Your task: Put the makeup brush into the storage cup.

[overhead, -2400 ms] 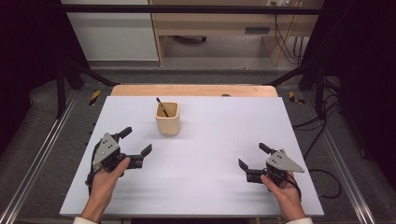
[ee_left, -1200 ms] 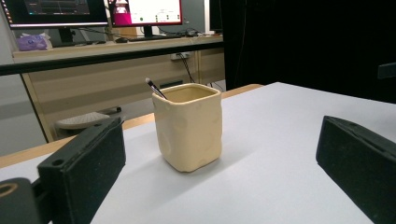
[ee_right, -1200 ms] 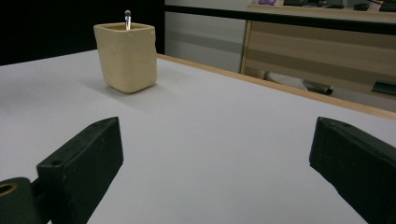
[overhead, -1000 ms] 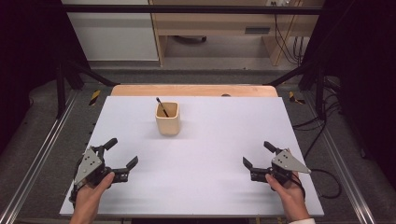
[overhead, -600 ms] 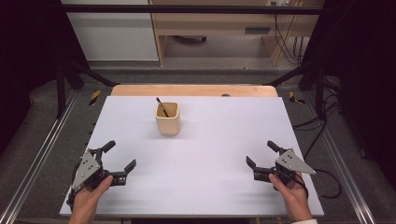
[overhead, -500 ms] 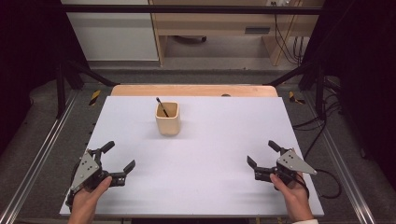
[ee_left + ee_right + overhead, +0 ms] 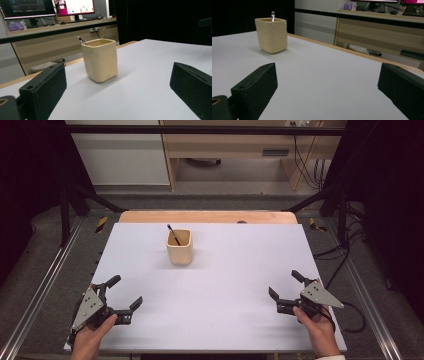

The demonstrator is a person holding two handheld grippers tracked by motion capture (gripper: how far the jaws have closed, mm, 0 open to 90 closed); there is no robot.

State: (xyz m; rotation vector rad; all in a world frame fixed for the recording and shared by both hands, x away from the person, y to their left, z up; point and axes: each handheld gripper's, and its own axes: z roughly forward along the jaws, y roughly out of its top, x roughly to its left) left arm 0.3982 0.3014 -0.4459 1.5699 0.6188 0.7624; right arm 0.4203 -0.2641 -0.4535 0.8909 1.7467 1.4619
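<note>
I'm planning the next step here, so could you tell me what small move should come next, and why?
Probably bring the left gripper forward toward the cup: both grippers are open and empty near the table's front edge, and the cup, with a pen standing in it, sits centred between the left one's jaws.

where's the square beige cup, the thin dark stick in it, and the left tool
square beige cup (image 7: pixel 179 252): high view, its front wall
thin dark stick (image 7: pixel 172 233): high view, the part above the cup's rim
left tool (image 7: pixel 125 293): high view, midway between its open fingertips
</note>
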